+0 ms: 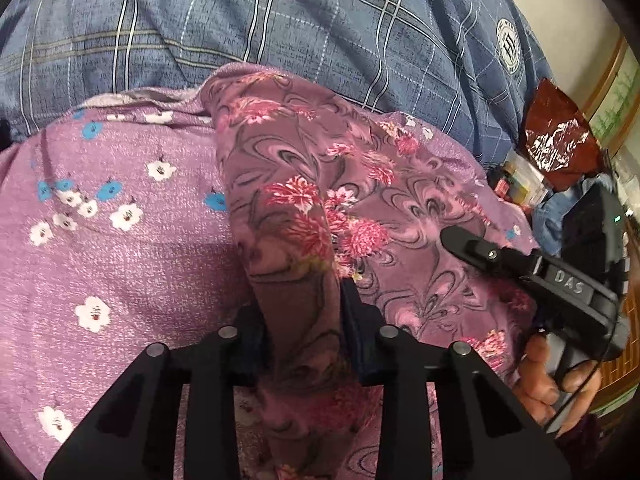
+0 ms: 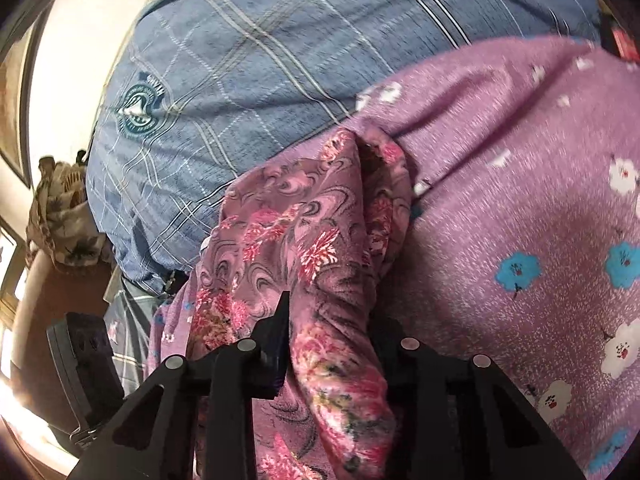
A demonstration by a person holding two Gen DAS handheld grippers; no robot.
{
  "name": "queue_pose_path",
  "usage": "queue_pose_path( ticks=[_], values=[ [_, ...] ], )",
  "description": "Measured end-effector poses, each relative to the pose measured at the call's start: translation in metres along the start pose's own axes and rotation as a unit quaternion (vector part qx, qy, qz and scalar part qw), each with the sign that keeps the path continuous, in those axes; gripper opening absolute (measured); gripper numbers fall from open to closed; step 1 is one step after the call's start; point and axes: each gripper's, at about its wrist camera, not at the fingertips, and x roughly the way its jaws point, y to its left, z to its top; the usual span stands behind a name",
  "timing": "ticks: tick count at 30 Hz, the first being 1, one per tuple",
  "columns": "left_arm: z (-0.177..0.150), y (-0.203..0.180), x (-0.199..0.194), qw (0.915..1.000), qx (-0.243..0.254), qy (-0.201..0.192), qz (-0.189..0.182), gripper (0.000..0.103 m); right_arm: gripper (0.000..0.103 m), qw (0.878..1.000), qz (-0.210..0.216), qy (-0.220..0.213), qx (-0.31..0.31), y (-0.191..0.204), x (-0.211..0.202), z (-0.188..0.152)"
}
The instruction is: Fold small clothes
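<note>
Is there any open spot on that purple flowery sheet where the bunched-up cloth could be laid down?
Yes. The purple sheet with white and blue flowers lies open left of the mauve cloth with pink blossoms, up to the person's blue plaid shirt. It is crowded in the middle, where the left gripper and right gripper both pinch the cloth.

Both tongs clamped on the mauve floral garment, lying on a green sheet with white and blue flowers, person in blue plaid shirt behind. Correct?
One error: the sheet is purple, not green, as the left wrist view shows. The rest holds: left tongs and right tongs both grip the mauve floral garment, and the blue plaid shirt is behind.
</note>
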Motion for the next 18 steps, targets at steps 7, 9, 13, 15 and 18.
queue_pose_path(
  ticks=[7,9,13,15,18],
  values=[
    [0.004,-0.006,-0.021,0.9987,0.025,-0.025,0.036,0.027,0.031,0.999,0.003,-0.016,-0.032,0.025,-0.012,-0.004],
    [0.005,-0.005,-0.026,0.9984,0.025,-0.03,0.041,0.027,0.031,0.999,0.003,-0.018,-0.037,0.031,-0.014,-0.005],
    [0.003,-0.008,-0.035,0.9968,0.036,-0.042,0.058,0.027,0.031,0.999,0.008,-0.022,-0.042,0.04,-0.015,-0.006],
    [0.002,-0.007,-0.039,0.9963,0.037,-0.045,0.063,0.027,0.031,0.999,0.01,-0.022,-0.044,0.044,-0.015,-0.007],
    [0.002,-0.003,-0.045,0.9961,0.033,-0.047,0.066,0.027,0.031,0.998,0.013,-0.022,-0.048,0.052,-0.014,-0.01]
  ],
)
